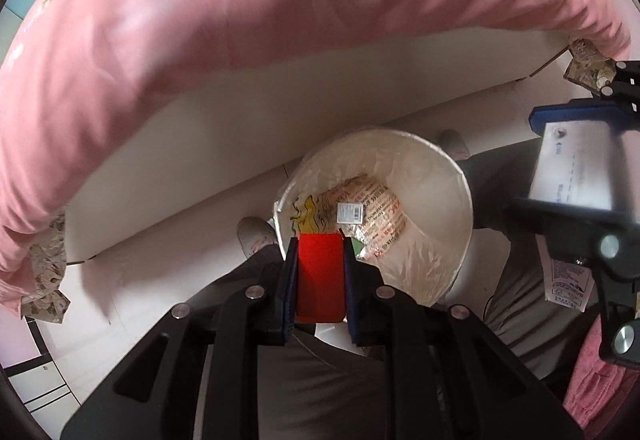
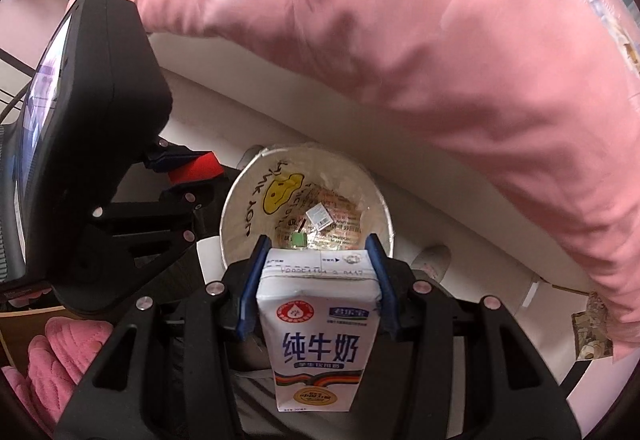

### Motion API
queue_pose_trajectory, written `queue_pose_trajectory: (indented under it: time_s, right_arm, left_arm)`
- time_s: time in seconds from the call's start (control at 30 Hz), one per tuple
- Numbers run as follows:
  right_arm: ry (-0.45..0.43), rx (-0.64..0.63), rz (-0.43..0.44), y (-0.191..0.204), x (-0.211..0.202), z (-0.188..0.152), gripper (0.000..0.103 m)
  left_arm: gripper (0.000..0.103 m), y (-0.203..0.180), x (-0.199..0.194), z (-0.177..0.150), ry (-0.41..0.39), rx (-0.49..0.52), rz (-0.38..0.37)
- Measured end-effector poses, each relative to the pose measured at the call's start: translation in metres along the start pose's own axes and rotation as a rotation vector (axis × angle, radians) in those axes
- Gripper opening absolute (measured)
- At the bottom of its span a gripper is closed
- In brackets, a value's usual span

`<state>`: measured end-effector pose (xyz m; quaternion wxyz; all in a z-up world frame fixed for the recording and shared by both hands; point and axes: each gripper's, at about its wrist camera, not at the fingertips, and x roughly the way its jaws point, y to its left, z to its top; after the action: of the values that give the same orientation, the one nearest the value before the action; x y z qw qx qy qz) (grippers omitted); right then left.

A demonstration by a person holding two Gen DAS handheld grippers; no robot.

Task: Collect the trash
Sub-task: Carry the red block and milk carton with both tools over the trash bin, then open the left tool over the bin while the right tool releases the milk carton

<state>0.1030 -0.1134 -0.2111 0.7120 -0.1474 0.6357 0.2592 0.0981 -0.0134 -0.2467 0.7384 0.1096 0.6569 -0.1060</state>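
The left claw (image 1: 320, 240) is clamped on a red box (image 1: 320, 278), the right claw (image 2: 316, 252) on a milk carton (image 2: 316, 324); both hang above the lined trash bin (image 1: 460, 196) beside the bed (image 1: 240, 120); the red box sits over the near rim, so dropped here it may clip the edge and land on the floor; the carton looks similarly close to the rim.

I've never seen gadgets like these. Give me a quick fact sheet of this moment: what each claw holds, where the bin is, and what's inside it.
left gripper: shut on a red box
right gripper: shut on a white milk carton
bin: round, plastic-lined, on the floor beside a bed with pink bedding, below both grippers
in the bin: printed wrappers, a small white label
person: feet beside the bin
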Motion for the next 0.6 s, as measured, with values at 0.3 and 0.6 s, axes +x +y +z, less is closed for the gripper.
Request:
queue_pose_trajectory:
  time_s: [0.3, 0.6]
  right_arm:
    - [0.049, 0.009, 0.024, -0.006, 0.030, 0.005, 0.049]
    - [0.079, 0.050, 0.060, -0.012, 0.062, 0.003, 0.049]
  left_arm:
    - [0.022, -0.001, 0.038, 0.001, 0.060, -0.029, -0.042]
    - [0.022, 0.002, 0.076, 0.002, 0.118, -0.070, -0.081]
